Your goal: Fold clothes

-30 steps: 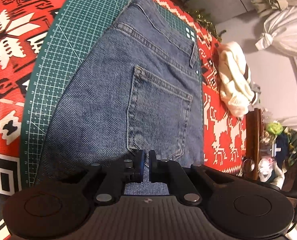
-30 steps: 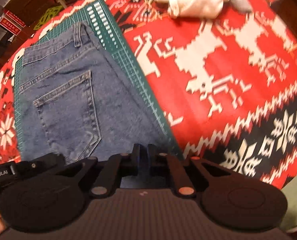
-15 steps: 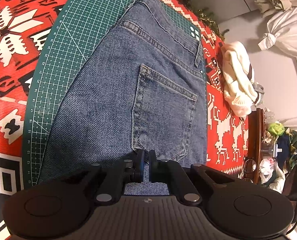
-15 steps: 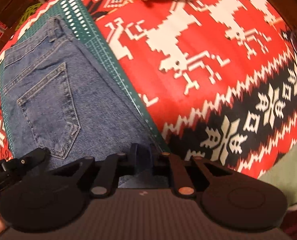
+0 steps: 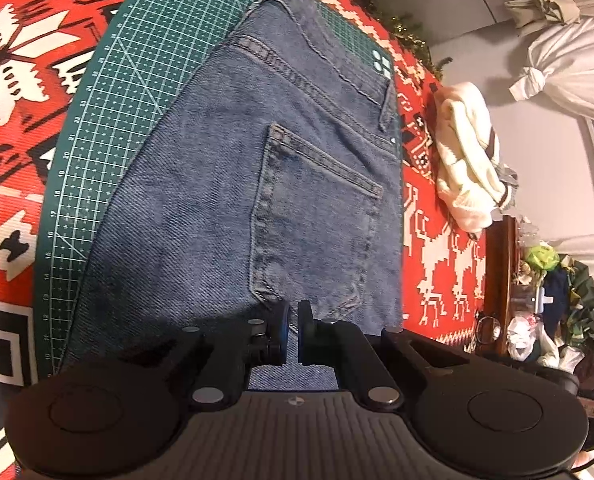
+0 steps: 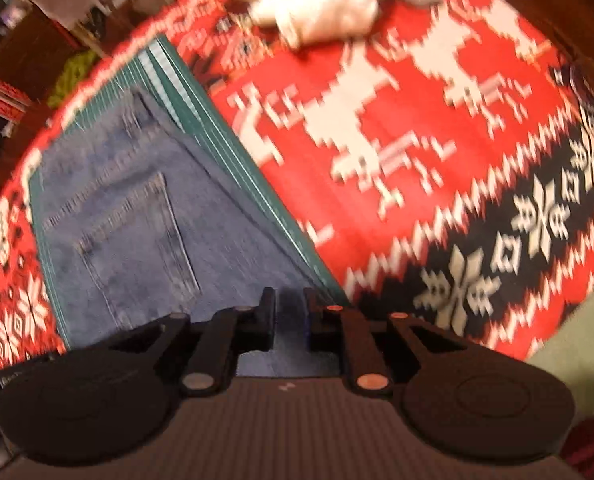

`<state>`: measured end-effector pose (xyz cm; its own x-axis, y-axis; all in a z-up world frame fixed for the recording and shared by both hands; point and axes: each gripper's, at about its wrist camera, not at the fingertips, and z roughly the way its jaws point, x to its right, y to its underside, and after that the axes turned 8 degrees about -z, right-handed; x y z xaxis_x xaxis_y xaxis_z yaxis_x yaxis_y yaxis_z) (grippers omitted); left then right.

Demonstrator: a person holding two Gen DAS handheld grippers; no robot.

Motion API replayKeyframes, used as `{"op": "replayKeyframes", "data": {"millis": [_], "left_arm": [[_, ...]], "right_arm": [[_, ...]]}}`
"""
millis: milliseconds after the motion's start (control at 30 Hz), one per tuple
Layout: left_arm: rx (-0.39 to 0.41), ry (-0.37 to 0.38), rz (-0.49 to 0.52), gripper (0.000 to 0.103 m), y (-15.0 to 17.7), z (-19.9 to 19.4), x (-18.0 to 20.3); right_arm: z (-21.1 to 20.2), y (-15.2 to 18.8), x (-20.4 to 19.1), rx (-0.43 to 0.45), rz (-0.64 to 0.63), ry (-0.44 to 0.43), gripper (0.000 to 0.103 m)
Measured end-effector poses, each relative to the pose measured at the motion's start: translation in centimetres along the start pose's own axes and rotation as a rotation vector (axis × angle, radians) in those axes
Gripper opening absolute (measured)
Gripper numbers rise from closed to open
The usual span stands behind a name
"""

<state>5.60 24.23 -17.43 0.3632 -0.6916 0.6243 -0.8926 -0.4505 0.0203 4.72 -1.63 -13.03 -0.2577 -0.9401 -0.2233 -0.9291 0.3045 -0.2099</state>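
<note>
While folded, jeans (image 5: pixel 233 200) lie lengthwise, waistband far.

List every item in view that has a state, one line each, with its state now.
jeans: folded, lying flat on the mat, back pocket facing up.
cutting mat: flat on the patterned cloth, partly covered by the jeans.
white garment: crumpled heap, unfolded, off the mat.
left tool: nearly shut, only a slim gap, over the jeans' near edge.
right tool: open, over the jeans' near edge; view blurred.

Jeans (image 5: pixel 225 200) lie on cutting mat (image 5: pixel 109 128) atop patterned cloth (image 6: pixel 437 168); sweater (image 5: pixel 465 160) at 2 o'clock of the jeans, apart.
</note>
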Motion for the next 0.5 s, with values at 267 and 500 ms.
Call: {"op": "replayKeyframes", "data": {"millis": [267,500], "left_arm": [[-0.004,-0.017,-0.02,0.002,-0.2,0.5,-0.2],[-0.001,-0.014,-0.033,0.002,-0.4,0.2,-0.6]], "right_arm": [[1.9,-1.0,-0.9,0.033,0.004,-0.068,0.006],[3.0,-2.4,-0.3,0.065,-0.024,-0.037,0.006]]}}
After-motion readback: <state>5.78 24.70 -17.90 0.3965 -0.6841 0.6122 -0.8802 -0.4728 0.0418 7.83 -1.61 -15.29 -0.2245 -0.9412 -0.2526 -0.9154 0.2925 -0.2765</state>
